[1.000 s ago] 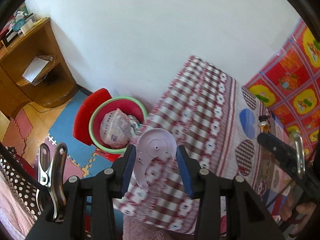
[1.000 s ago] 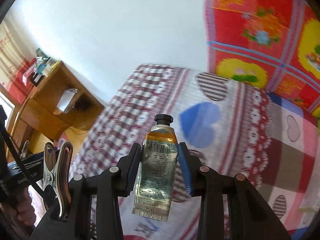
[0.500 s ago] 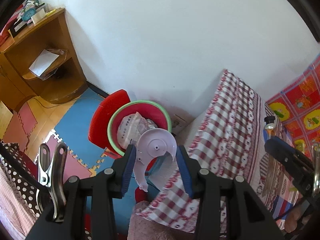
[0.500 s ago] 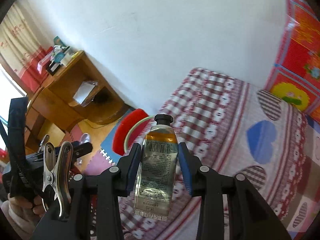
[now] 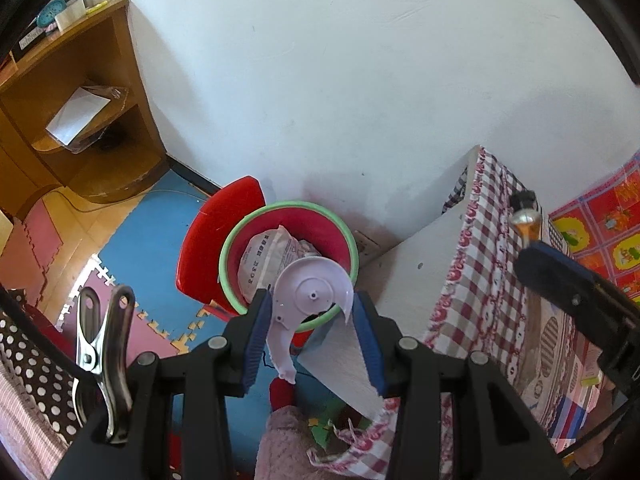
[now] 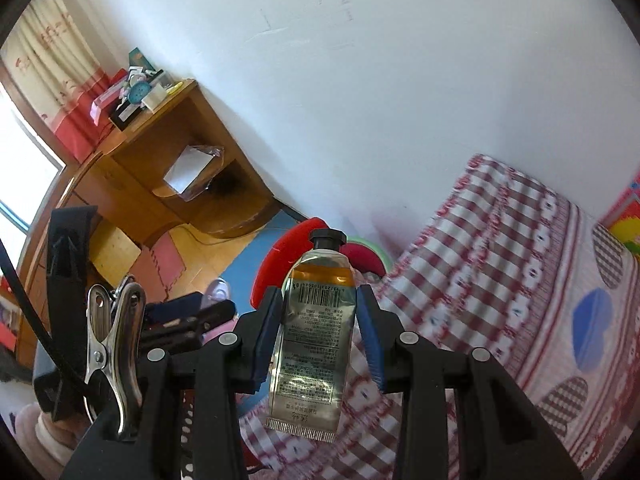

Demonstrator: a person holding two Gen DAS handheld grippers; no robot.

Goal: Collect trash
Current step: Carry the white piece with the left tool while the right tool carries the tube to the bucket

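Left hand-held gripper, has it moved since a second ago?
Yes. The left hand-held gripper, shut on the lilac plastic piece, was over the checked bedcover and has moved off its end to above the red bin.

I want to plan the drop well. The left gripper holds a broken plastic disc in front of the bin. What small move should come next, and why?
Probably carry the left gripper a little further forward, then open it. It grips the plastic disc, which in the left wrist view overlaps only the near rim of the bin. The bin already holds a crumpled bag, so aim at the free part.
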